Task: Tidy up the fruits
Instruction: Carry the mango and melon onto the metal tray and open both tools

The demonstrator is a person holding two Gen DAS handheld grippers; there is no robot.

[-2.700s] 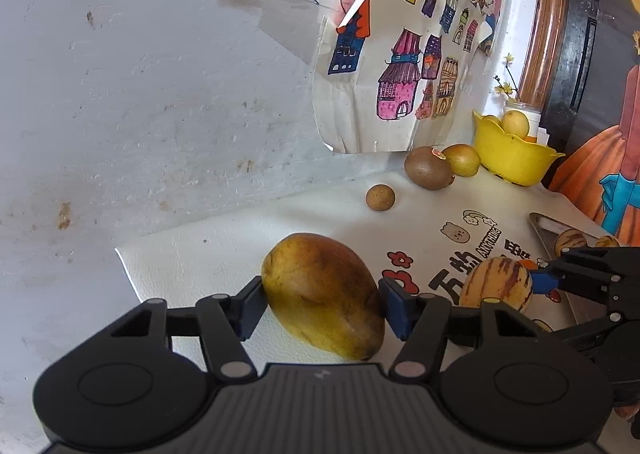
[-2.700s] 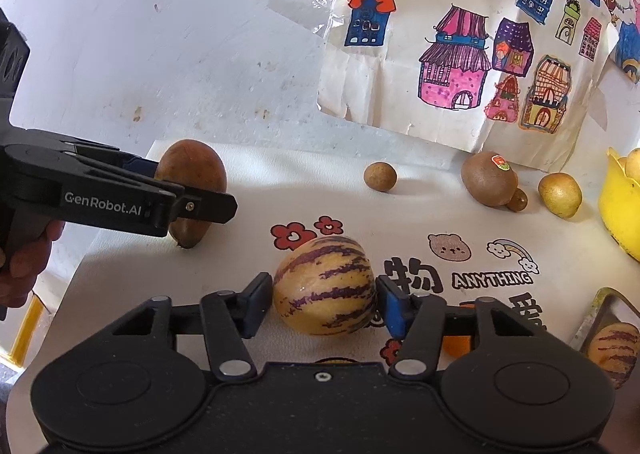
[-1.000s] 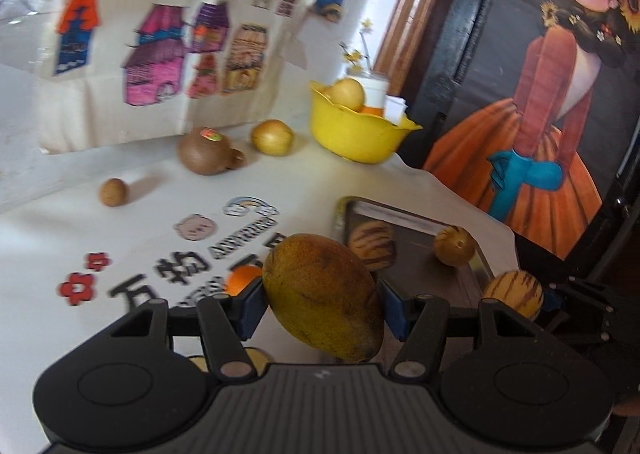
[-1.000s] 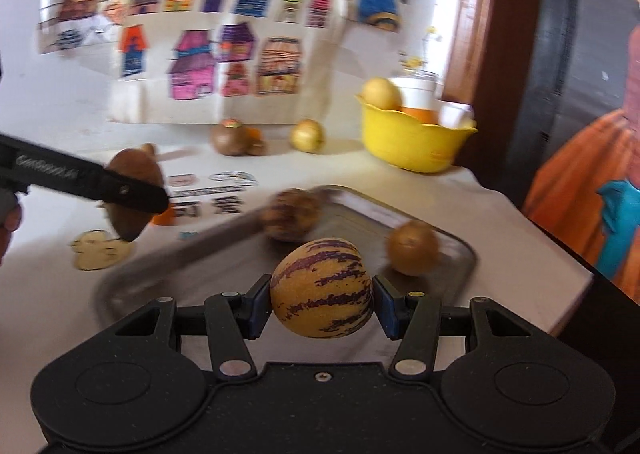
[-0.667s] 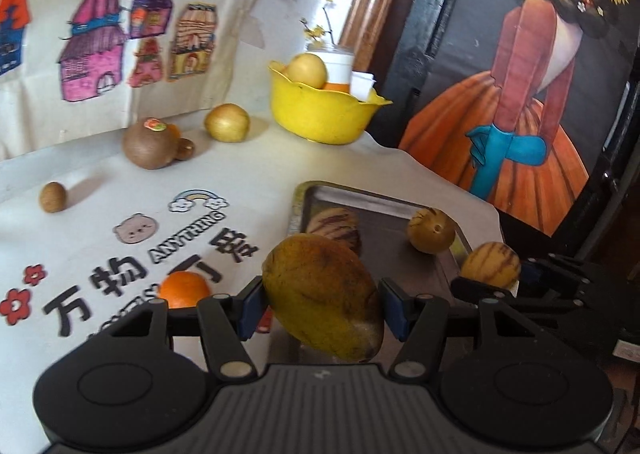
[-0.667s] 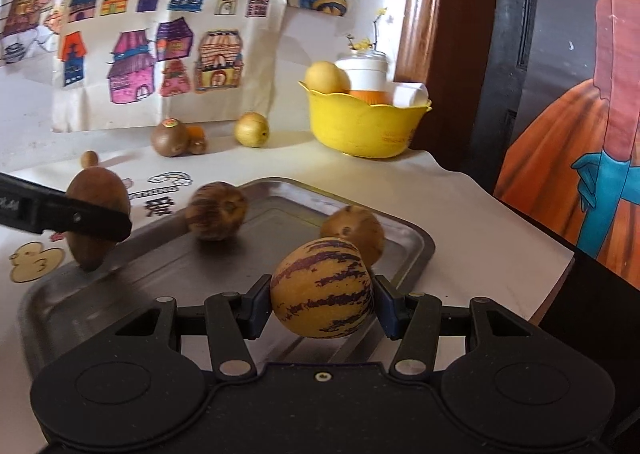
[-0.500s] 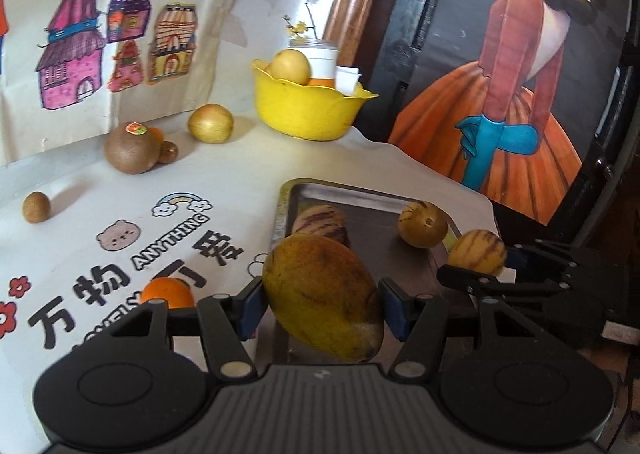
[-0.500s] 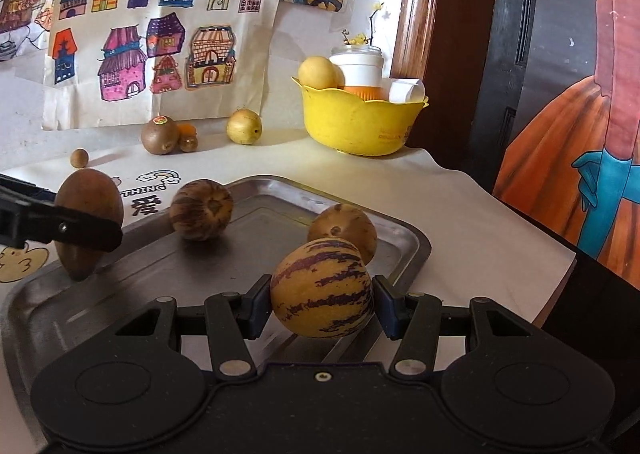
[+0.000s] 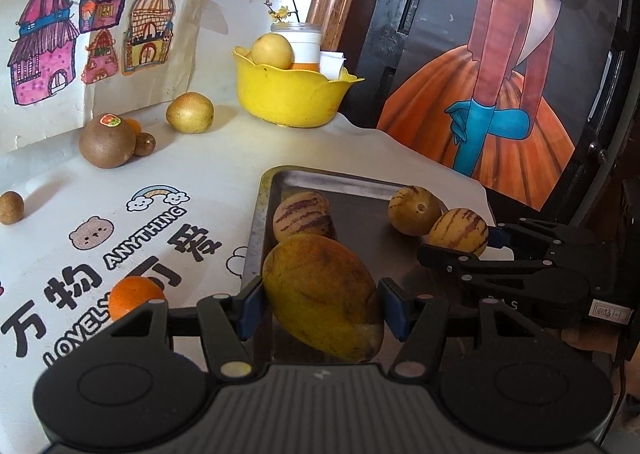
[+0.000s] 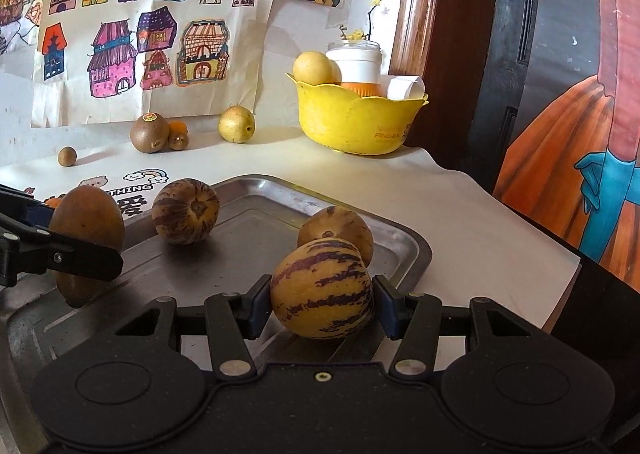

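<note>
Left tool (image 9: pixel 322 308) clenched on a mango (image 9: pixel 323 296) — blue pads press both flanks, fruit tilted, its lower end over the near-left part of the metal tray (image 9: pixel 352 190). From the right wrist view the same mango (image 10: pixel 86 238) hangs by the tray's left edge; contact with the tray cannot be told.

Right tool (image 10: pixel 320 306) clenched on a striped yellow melon (image 10: pixel 322 288), held at the tray's near-right rim, just in front of a rounder tan fruit (image 10: pixel 336 228) lying in the tray. A second striped fruit (image 10: pixel 186 211) sits in the tray's far-left area, apart from both.

On the tabletop (image 10: pixel 460 214) beyond: kiwi (image 10: pixel 149 133) with sticker, small brown fruit touching it, golden fruit (image 10: pixel 236 124) nearby, yellow bowl (image 10: pixel 356 122) holding fruit and a white cup. An orange (image 9: pixel 134 296) lies on the printed mat — just left of the left tool.
</note>
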